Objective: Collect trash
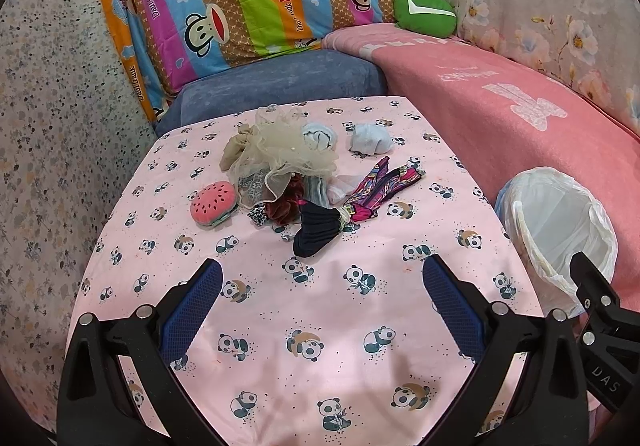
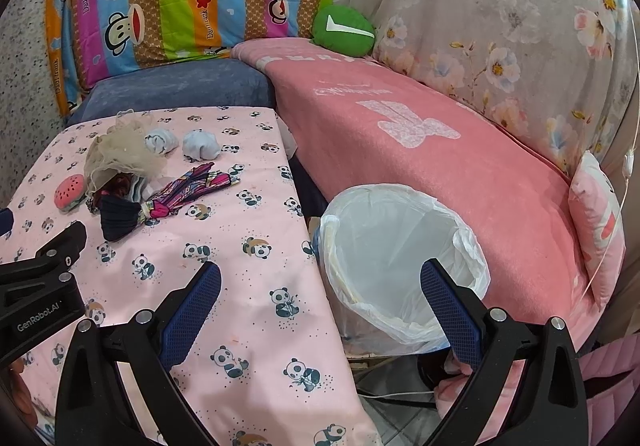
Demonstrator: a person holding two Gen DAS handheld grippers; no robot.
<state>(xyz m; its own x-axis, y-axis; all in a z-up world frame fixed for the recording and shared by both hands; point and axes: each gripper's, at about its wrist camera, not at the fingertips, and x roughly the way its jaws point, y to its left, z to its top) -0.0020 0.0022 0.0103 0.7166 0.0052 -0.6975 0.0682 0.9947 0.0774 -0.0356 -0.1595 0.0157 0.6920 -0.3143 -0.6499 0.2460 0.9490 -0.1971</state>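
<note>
Both sets of fingers spread wide, nothing held: left gripper [image 1: 322,302] hovers over bare panda cloth [image 1: 312,366], right gripper [image 2: 320,306] over the table edge, one finger above the lined bin [image 2: 400,258]. Looks like the reach step, no pick made yet. Beyond, mid-table, the heap of fabric scraps [image 1: 296,174]. Next move, probably: advance left, close on the nearest dark piece [image 1: 316,226].

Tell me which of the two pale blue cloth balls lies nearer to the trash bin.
The right ball, lying alone; the other ball touches the beige netting, farther from the bin.
</note>
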